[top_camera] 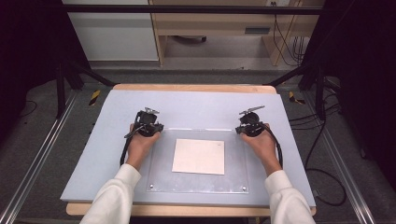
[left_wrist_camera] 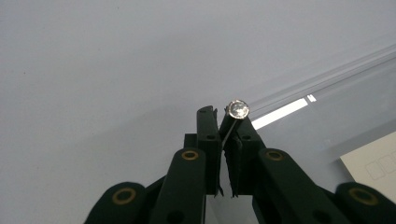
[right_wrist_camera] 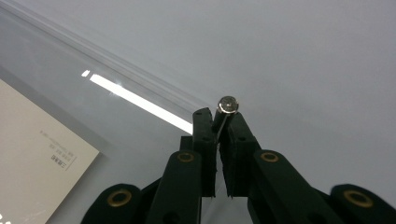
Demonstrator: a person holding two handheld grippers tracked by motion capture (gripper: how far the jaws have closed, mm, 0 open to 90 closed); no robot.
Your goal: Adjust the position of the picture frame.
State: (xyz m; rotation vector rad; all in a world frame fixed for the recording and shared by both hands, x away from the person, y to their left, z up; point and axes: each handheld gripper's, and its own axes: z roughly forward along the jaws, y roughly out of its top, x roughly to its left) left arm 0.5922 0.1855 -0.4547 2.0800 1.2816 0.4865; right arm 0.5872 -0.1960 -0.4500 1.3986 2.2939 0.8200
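Both pinching metal studs: left gripper [left_wrist_camera: 223, 122] and right gripper [right_wrist_camera: 219, 121] at clear plate's [top_camera: 161, 182] far corners, for even seating.

a wooden table [top_camera: 196, 87] carries a grey board [top_camera: 196, 109].

lab | framed rig [top_camera: 187, 9] | floor cables [top_camera: 322, 177] | padded table [top_camera: 196, 105]

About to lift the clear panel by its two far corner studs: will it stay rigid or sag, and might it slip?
The panel looks like a flat, hard sheet, so probably rigid. Its glare suggests it is slick. Each stud looks small and round, so the panel could perhaps pivot.
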